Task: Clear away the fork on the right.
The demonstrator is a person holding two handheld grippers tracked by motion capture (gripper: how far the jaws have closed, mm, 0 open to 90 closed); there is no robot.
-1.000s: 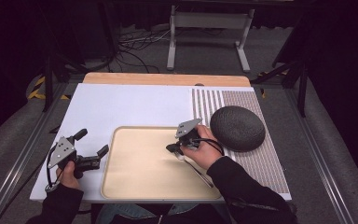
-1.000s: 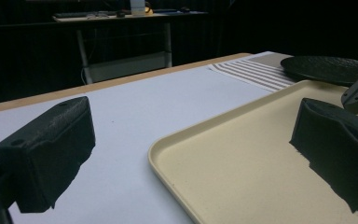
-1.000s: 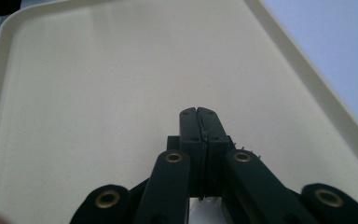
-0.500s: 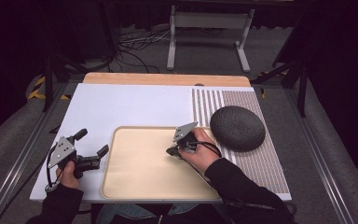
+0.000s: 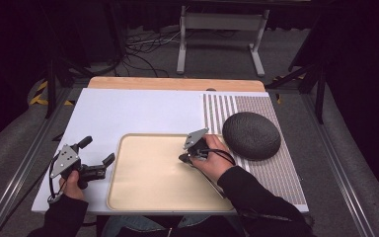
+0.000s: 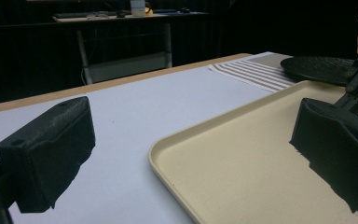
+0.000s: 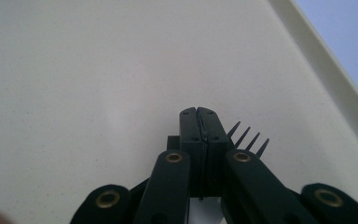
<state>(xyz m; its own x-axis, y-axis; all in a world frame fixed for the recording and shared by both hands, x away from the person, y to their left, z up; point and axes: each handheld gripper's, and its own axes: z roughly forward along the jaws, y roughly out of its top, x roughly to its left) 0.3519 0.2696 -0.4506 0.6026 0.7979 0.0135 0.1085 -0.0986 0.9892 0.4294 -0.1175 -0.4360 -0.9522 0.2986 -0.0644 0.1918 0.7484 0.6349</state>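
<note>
table (image 5: 128,113): evenly lit from above, bright against a dark room
tray (image 5: 153,173): soft shadow under the right hand
left gripper view: near jaws slightly soft, background dim
right gripper view: pale glare on tray, jaws sharp

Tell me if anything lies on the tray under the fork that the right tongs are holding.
Nothing visible does. The right tongs are shut on a black fork, and the beige tray below its tines is bare. The left tongs sit open beside the tray's left rim.
</note>
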